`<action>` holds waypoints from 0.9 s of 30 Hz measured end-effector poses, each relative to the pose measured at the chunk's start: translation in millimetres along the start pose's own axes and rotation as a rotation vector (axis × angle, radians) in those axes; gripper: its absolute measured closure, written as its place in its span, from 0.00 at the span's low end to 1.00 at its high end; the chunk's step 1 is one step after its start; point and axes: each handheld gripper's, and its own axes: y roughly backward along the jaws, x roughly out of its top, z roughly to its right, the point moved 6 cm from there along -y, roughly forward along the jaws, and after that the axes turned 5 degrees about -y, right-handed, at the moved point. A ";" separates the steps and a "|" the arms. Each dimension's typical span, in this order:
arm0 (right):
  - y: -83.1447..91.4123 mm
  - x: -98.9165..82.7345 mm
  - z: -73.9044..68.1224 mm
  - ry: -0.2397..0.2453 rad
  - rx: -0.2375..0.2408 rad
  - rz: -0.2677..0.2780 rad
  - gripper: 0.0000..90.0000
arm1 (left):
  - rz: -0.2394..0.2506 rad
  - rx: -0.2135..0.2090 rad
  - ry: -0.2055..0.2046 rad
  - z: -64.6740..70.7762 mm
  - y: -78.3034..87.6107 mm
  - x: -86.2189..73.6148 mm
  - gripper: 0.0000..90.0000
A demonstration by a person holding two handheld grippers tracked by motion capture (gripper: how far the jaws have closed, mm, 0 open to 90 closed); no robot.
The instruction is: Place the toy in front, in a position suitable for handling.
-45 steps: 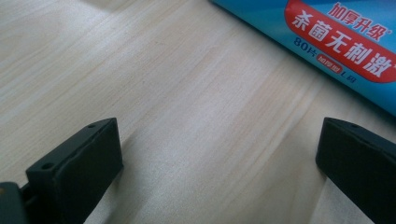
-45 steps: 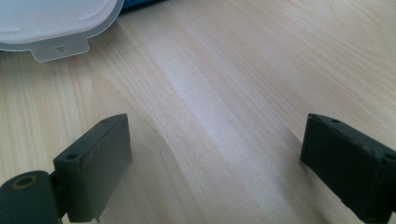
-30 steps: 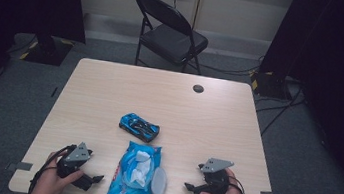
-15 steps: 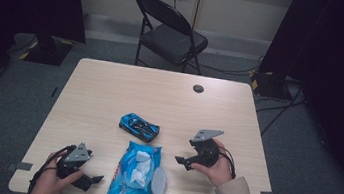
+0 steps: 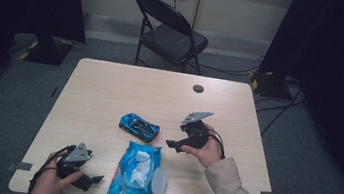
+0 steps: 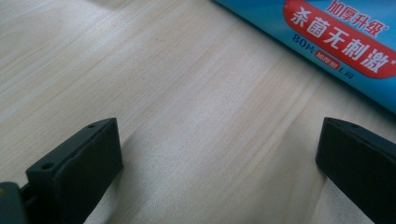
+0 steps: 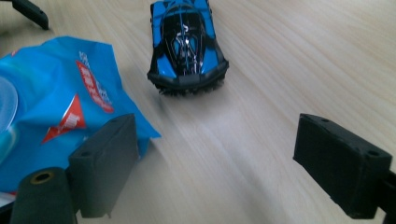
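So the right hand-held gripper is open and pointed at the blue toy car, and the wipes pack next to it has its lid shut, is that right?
Not quite. The wipes pack has its lid flipped open, with white wipes showing at the opening, as the high view shows. The rest holds: the right hand-held gripper is open and pointed at the blue toy car, as the right gripper view shows.
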 end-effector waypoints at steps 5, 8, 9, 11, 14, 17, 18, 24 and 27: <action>-7.8 13.2 -1.3 0.007 -0.010 0.006 0.14 | 0.000 0.000 0.000 0.0 0.0 0.0 0.00; -12.0 19.8 -2.7 0.015 -0.010 0.006 0.14 | 0.000 0.000 0.000 0.0 0.0 0.0 0.00; -13.4 21.8 -2.8 0.013 -0.009 0.005 0.14 | 0.000 0.000 0.000 0.0 0.0 0.0 0.00; -15.9 24.9 -3.0 0.018 -0.012 0.004 0.14 | 0.000 0.001 0.000 0.0 0.0 0.0 0.00; -20.9 29.9 -3.3 0.017 -0.009 0.004 0.14 | 0.000 0.000 0.000 0.0 0.0 0.0 0.00; -25.9 34.2 -3.0 0.019 -0.010 -0.001 0.14 | 0.000 0.000 0.000 0.0 0.0 0.0 0.00; -28.2 36.4 -2.9 0.017 -0.009 -0.001 0.14 | 0.000 0.000 0.000 0.0 0.0 0.0 0.00; -43.9 45.0 -6.9 0.029 0.000 -0.008 0.14 | 0.000 0.000 -0.001 0.1 0.0 0.0 0.00; -53.8 47.5 -11.1 0.040 0.002 -0.017 0.14 | -0.005 -0.002 -0.005 0.0 0.5 -0.2 0.00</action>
